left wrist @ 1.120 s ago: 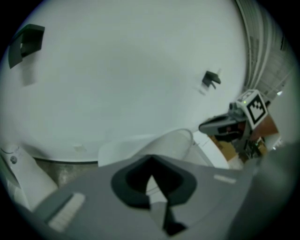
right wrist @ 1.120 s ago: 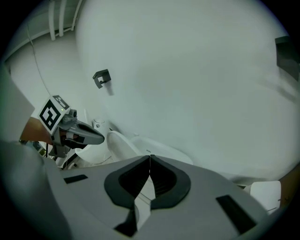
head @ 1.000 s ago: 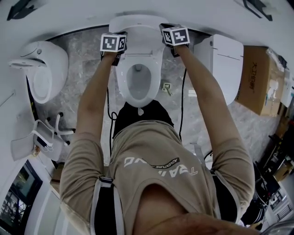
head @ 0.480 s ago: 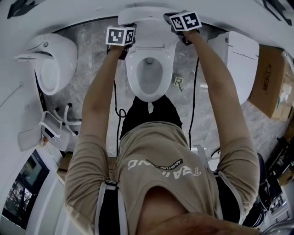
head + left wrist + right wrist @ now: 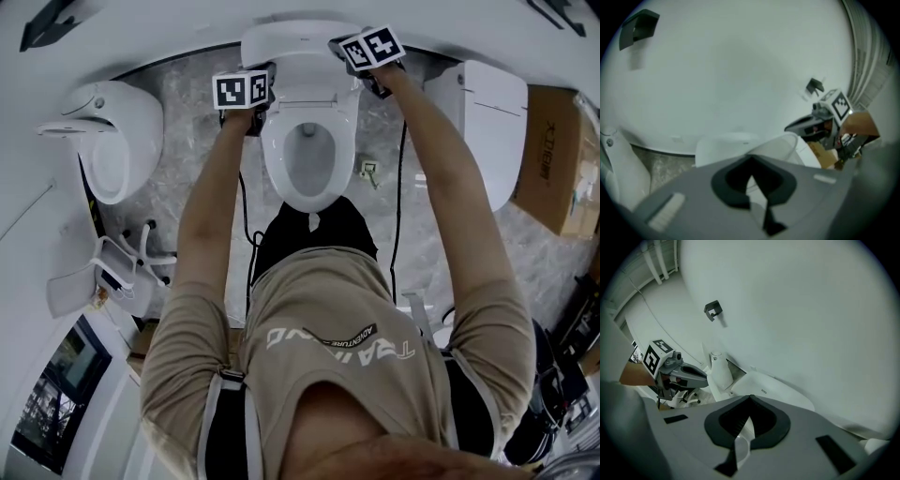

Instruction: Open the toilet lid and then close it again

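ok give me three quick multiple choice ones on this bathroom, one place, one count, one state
1. Where is the cardboard box in the head view?
A. far right, past the right-hand toilet
B. on the middle toilet's seat
C. in the left gripper
2. How many white toilets stand along the wall?
A. one
B. three
C. five
3. How is the middle toilet's lid?
A. shut flat
B. raised, bowl exposed
C. off, lying on the floor
Answers: 1 A, the box sits at the right edge beyond that toilet; 2 B, the left toilet, the middle one, the right-hand one; 3 B, the open bowl shows below the upright lid.
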